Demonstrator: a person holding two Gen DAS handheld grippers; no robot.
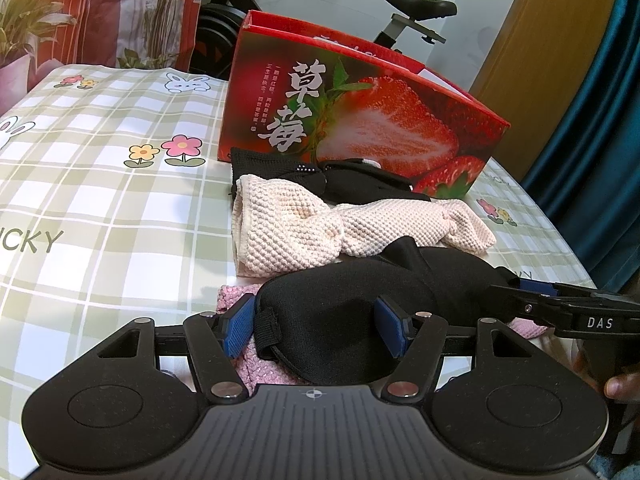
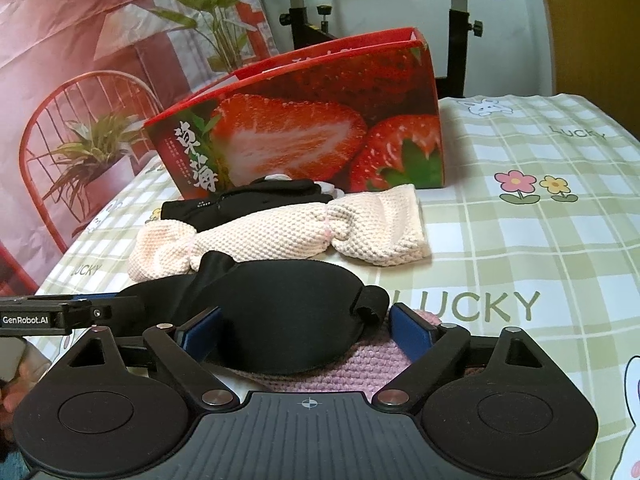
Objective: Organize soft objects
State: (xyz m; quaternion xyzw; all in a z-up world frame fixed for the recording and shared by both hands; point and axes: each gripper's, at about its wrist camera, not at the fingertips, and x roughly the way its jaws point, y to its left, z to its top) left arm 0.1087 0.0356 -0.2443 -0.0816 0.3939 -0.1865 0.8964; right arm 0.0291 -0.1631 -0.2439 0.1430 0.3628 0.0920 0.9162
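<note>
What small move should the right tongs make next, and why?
Probably close the right tongs on the mask: their pads flank its end with a gap showing, the left tongs bracket the other end, and it lies on a pink knit.

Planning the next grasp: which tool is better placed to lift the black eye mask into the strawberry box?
Left, probably. The left tool has its blue pads against the black padded eye mask; the right tool stands wider, one pad clear.
</note>
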